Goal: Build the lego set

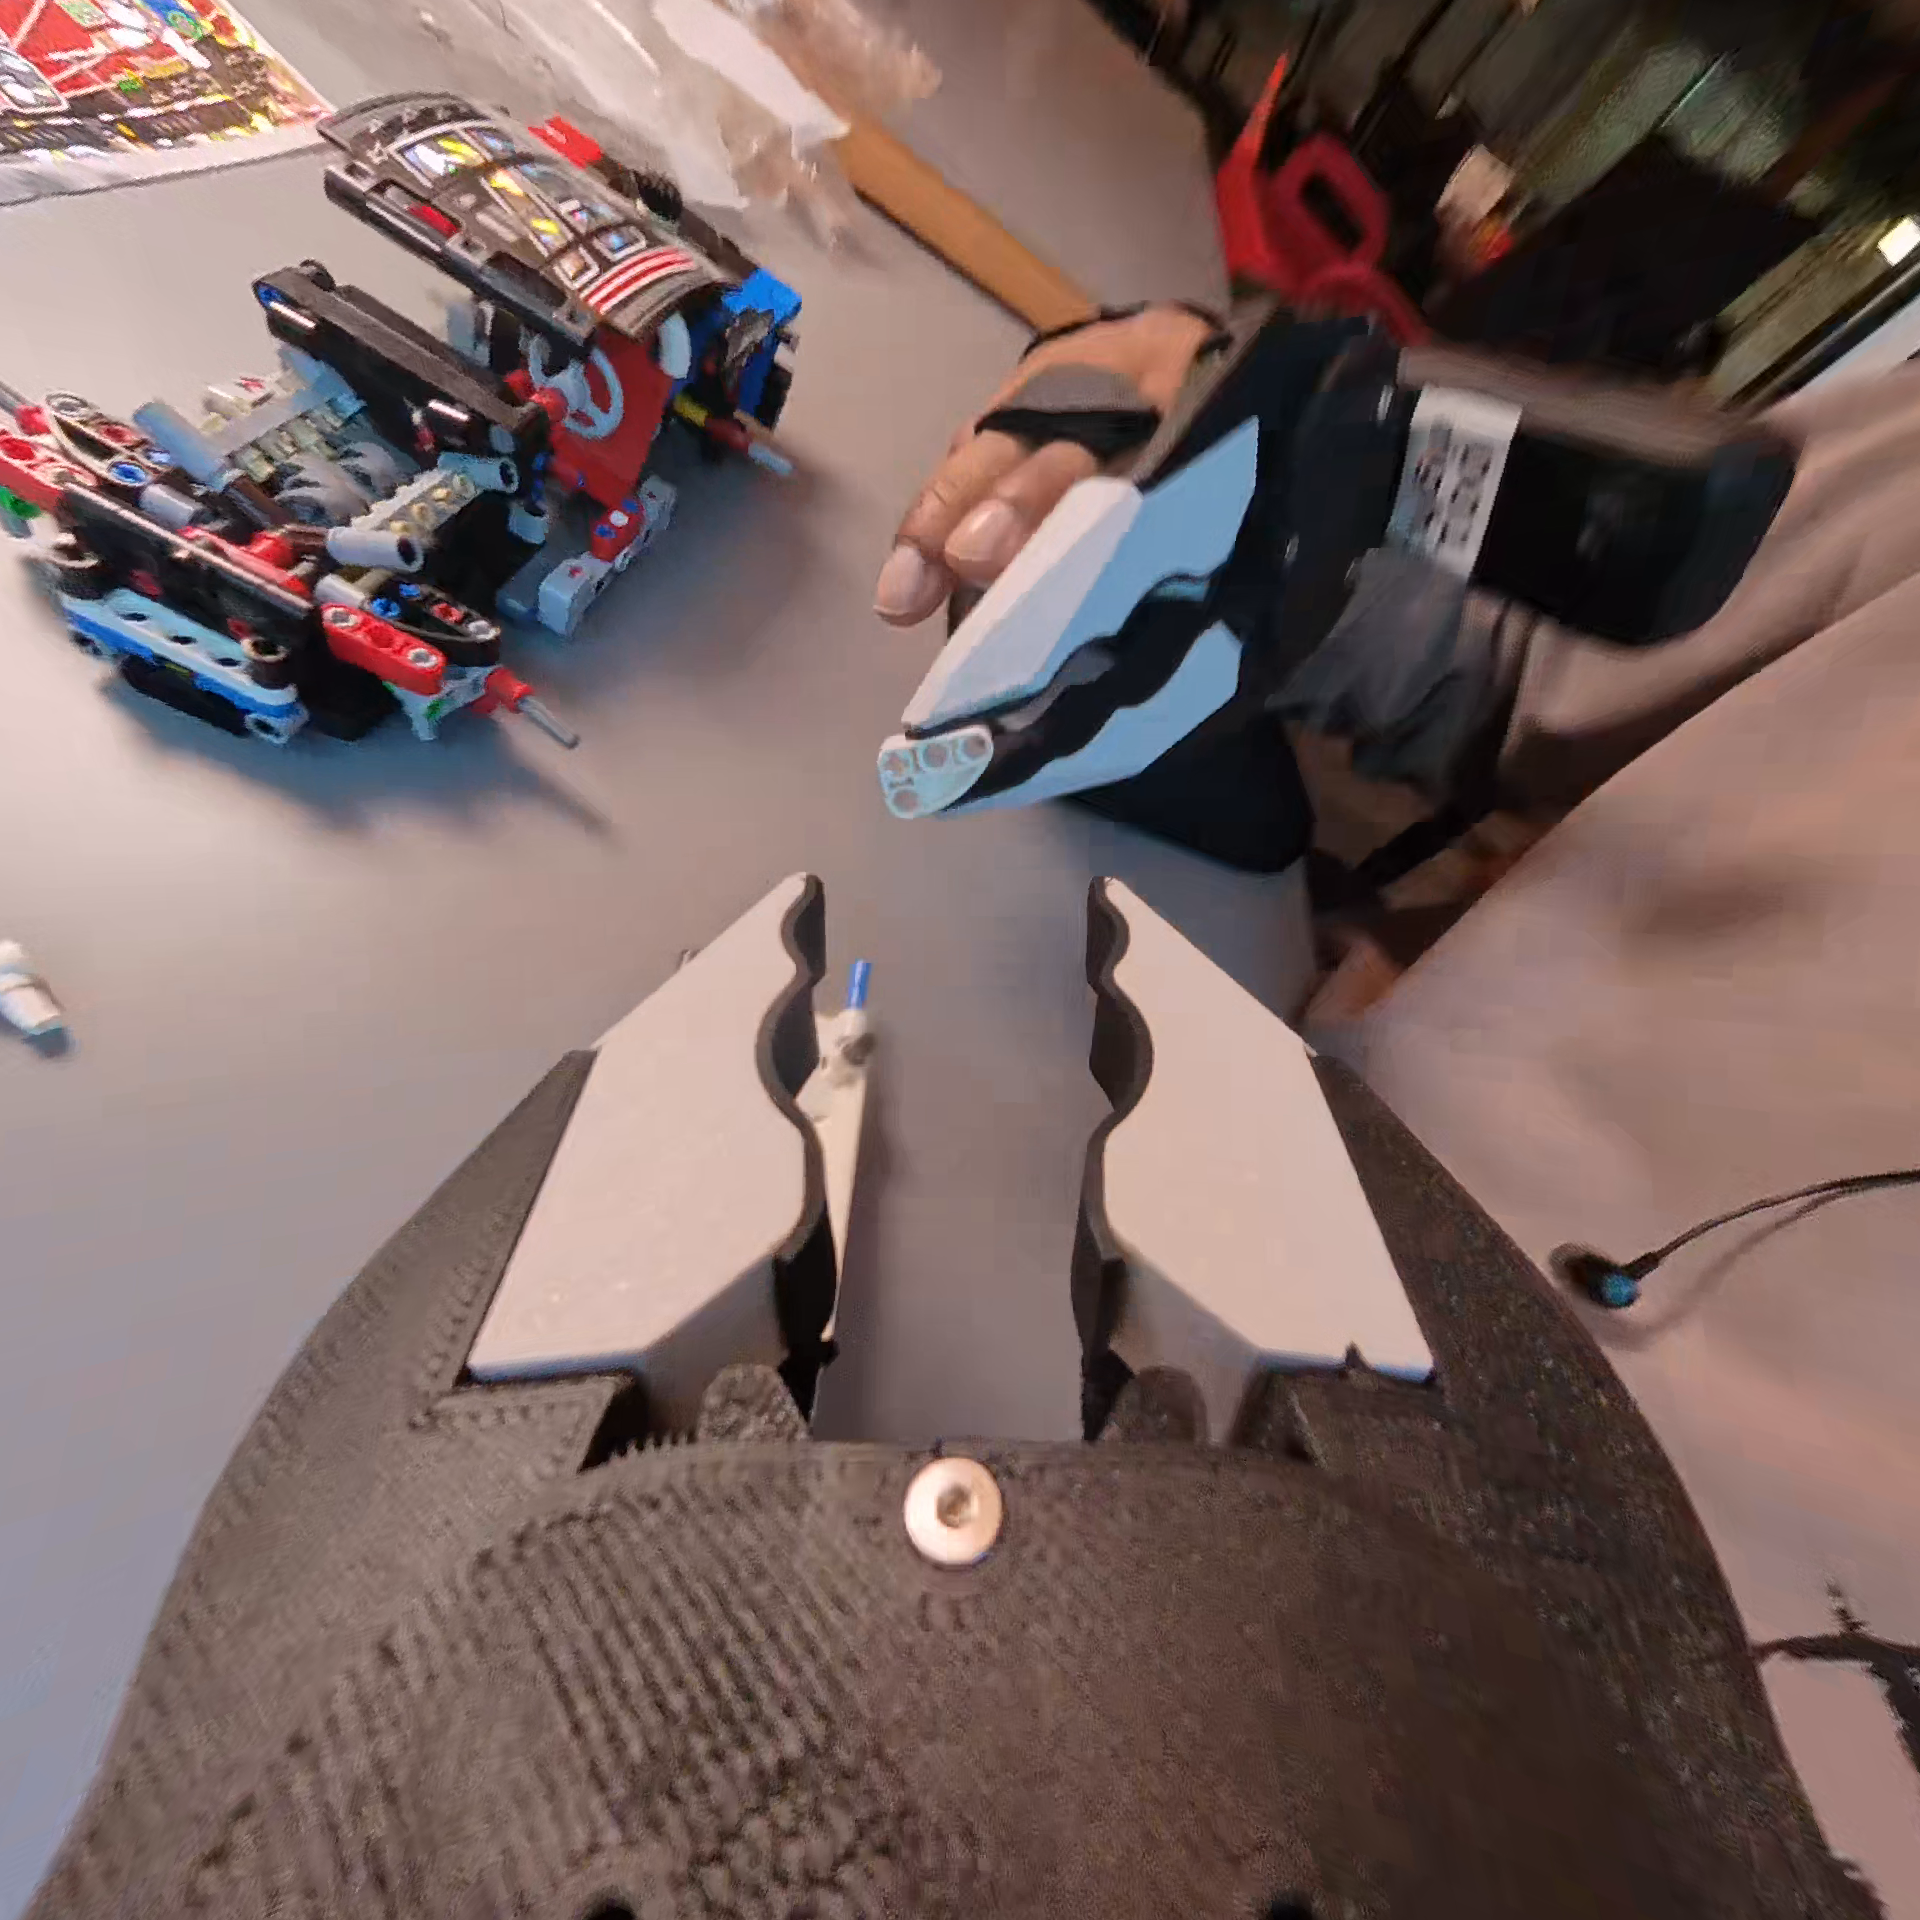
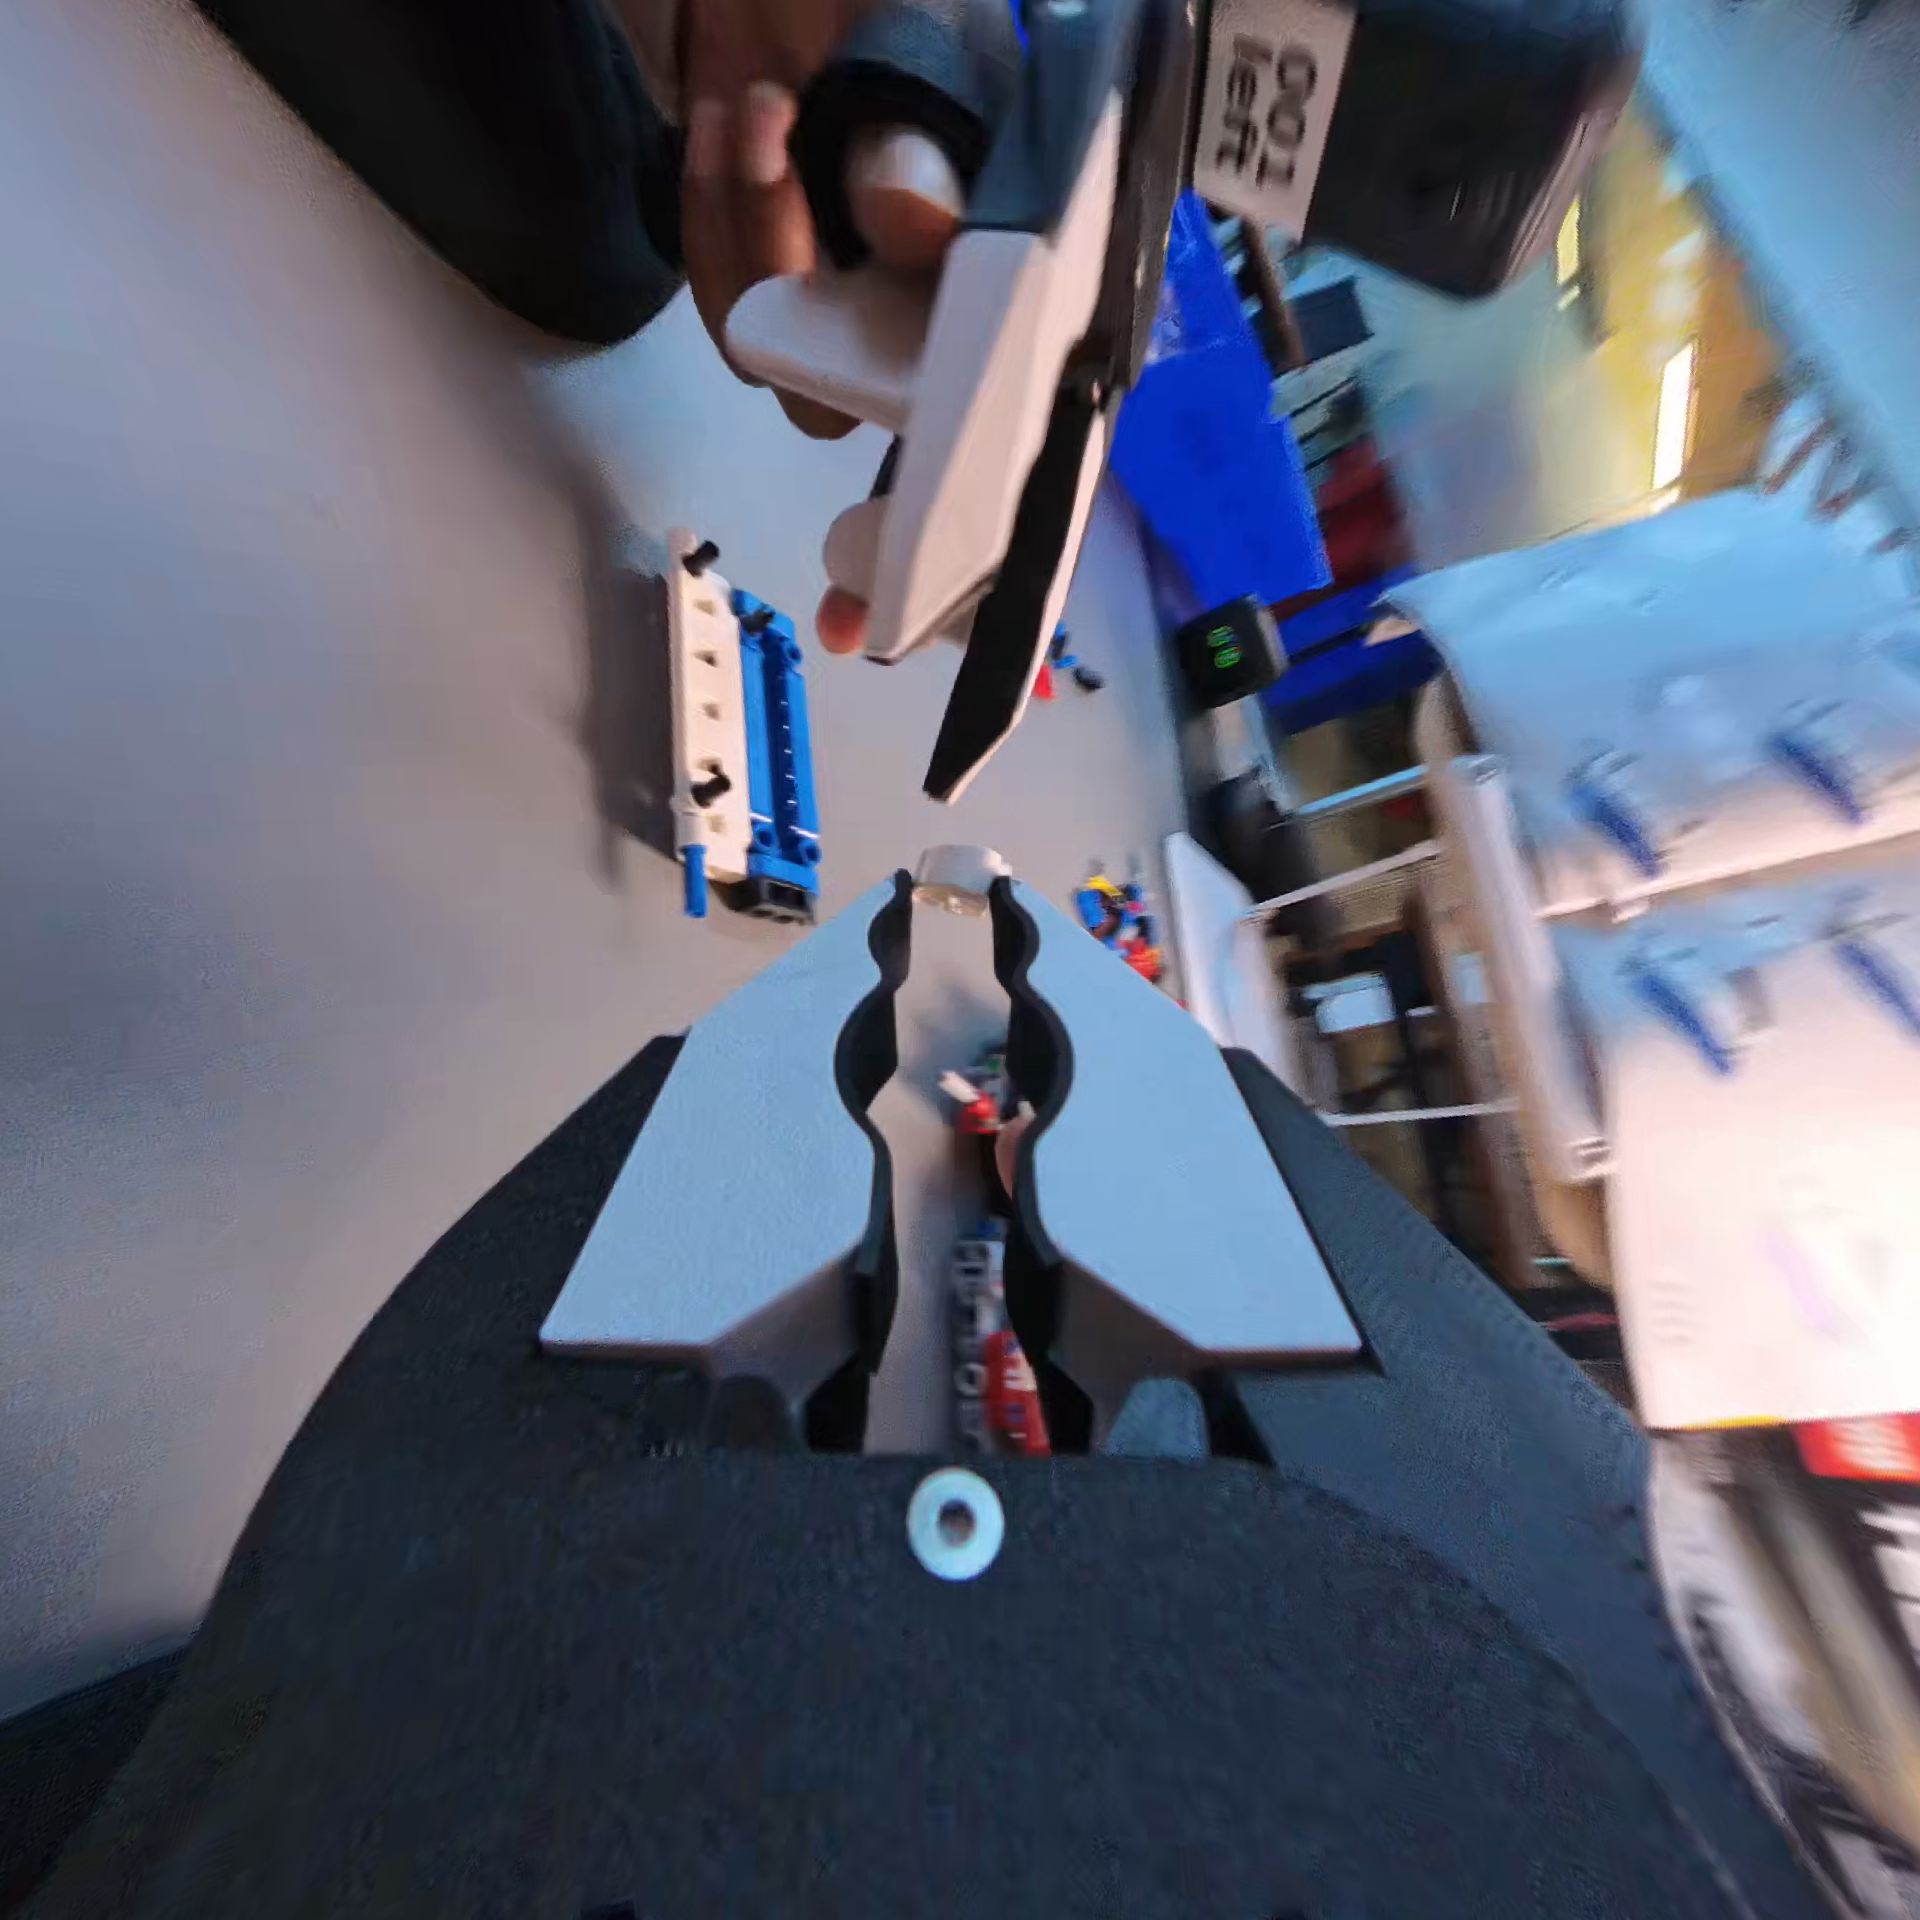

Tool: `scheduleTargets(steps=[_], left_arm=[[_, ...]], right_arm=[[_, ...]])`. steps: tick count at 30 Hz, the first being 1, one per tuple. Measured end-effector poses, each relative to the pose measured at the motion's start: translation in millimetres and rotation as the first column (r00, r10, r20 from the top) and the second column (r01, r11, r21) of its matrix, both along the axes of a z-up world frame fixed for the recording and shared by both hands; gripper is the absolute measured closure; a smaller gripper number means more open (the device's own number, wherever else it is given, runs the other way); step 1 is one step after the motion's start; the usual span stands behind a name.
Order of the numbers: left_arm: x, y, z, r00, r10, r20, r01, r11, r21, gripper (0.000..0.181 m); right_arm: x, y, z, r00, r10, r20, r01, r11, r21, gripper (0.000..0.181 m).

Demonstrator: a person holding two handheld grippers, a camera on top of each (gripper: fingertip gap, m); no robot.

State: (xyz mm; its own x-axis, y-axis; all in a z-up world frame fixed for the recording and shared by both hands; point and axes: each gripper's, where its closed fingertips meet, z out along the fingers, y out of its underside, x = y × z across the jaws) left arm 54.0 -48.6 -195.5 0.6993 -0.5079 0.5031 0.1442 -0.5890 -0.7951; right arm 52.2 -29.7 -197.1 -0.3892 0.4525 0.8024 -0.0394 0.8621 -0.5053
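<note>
Above the grey worktop, right gripper pinches a small light-grey lego piece at its fingertips. Left gripper spread wide, holding nothing; a grey pin with a blue tip lies between its fingers. Part-built lego car sits far left on the worktop.

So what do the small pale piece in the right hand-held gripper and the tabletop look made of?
The small pale piece, pinched at the tips of the right hand-held gripper, looks like moulded plastic: light grey, smooth, with round pin holes. The tabletop appears to be a matte grey laminate or painted board: even colour, soft shadows, no grain. I can't tell which.
</note>
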Motion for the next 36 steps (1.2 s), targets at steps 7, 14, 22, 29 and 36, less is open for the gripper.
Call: scheduleTargets(steps=[7, 14, 22, 29, 36], left_arm=[[13, 17, 6, 0.994, 0.047, 0.099, -0.047, 0.999, -0.009, 0.138], [13, 14, 10, 0.996, 0.033, -0.087, -0.018, 0.985, 0.174, 0.158], [16, 8, 16, 0.873, 0.129, -0.470, 0.138, 0.860, 0.491, 0.157], [28, 2, 34, 0.855, 0.175, -0.488, 0.201, 0.755, 0.624, 0.157], [26, 3, 31, 0.832, 0.196, -0.519, 0.215, 0.749, 0.627, 0.157]], right_arm=[[1, -11, 14, 0.975, 0.036, -0.221, 0.031, 0.956, 0.291, 0.169], [-1, -13, 15, 0.984, 0.014, -0.177, 0.014, 0.987, 0.159, 0.167], [15, -14, 37, 0.849, 0.367, 0.379, 0.305, 0.245, -0.920, 0.154], [16, -29, 37, 0.752, 0.567, 0.337, 0.426, -0.028, -0.904, 0.158], [13, -32, 35, 0.738, 0.570, 0.361, 0.430, 0.014, -0.903, 0.169]])
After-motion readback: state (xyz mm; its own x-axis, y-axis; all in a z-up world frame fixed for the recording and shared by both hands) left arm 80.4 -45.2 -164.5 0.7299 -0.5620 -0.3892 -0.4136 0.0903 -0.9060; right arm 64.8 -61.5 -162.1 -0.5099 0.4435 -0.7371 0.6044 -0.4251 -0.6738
